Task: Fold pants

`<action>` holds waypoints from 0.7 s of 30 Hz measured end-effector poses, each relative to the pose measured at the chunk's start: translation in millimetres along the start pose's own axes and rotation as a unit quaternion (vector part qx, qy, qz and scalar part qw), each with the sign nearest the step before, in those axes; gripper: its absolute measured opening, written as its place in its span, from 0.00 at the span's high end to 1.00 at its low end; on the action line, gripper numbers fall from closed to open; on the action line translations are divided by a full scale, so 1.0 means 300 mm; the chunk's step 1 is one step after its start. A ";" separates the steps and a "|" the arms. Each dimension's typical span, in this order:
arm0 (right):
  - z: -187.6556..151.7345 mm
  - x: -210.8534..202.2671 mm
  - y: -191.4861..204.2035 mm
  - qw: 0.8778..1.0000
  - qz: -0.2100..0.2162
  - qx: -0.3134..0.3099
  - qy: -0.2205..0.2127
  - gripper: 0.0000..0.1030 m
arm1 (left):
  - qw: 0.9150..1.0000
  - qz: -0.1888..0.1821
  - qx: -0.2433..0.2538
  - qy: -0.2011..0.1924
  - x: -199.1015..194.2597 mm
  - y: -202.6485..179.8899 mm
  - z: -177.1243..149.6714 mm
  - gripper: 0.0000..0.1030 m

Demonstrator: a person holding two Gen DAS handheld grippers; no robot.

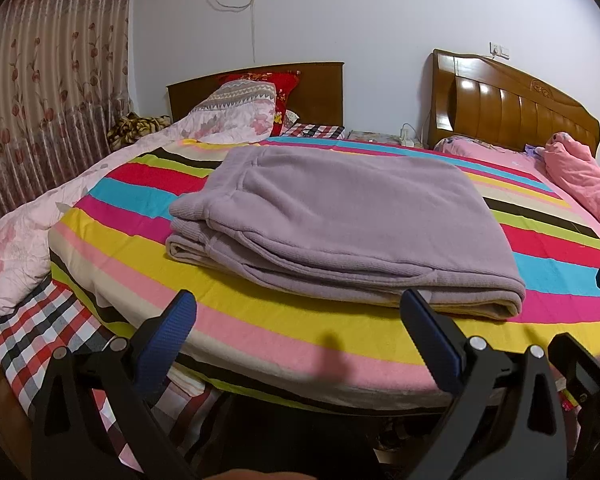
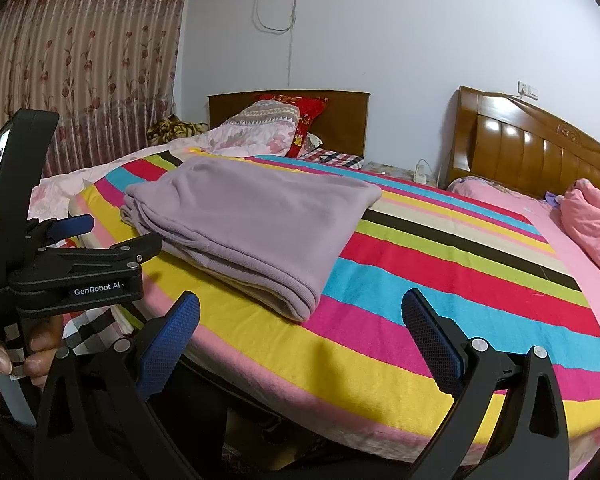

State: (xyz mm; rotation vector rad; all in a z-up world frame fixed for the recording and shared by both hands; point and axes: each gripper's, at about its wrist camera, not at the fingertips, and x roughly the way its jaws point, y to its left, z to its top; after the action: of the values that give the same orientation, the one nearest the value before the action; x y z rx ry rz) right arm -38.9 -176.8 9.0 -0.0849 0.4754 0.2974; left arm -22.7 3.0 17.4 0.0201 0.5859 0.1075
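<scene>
Lilac fleece pants (image 1: 340, 224) lie folded into a thick, flat, rectangular stack on a striped blanket (image 1: 260, 332) covering a bed. In the left wrist view the stack fills the middle of the frame, its long axis running from about 10 o'clock to 4 o'clock. The layered open edges face 9 o'clock and the rounded fold sits at the 4 o'clock corner. In the right wrist view the pants (image 2: 252, 216) sit toward 10 o'clock of centre.

The blanket has bands of pink, yellow, red, blue, green, black and cream. A pale floral quilt (image 1: 28, 240) is bunched at 9 o'clock, with a checked sheet (image 1: 32, 340) below it at 8 o'clock. A pink duvet (image 1: 580, 184) is heaped at 3 o'clock. Beyond, at 12 o'clock, are a dark headboard (image 1: 320, 92) with pillows and, at 2 o'clock, a lighter wooden headboard (image 1: 512, 112). A flowered curtain (image 1: 48, 92) hangs at 10 o'clock against a pale wall.

The left gripper (image 1: 300, 340) hovers just short of the stack's near edge, fingers spread wide, grasping nothing. The right gripper (image 2: 300, 340) is likewise released, over bare blanket beside the pants. Nothing lies between either claw and the pants. A hand (image 2: 24, 356) holds the left gripper's handle.
</scene>
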 end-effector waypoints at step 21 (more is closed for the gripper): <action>-0.007 0.012 -0.033 1.000 0.006 -0.004 0.004 0.05 | 1.000 -0.001 0.003 0.003 0.002 -0.004 0.003 0.01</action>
State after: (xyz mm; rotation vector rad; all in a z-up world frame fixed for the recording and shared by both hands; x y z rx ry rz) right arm -33.9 -185.8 5.5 -0.0921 0.4824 0.3102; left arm -21.7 2.1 17.6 0.0252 0.5914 0.1047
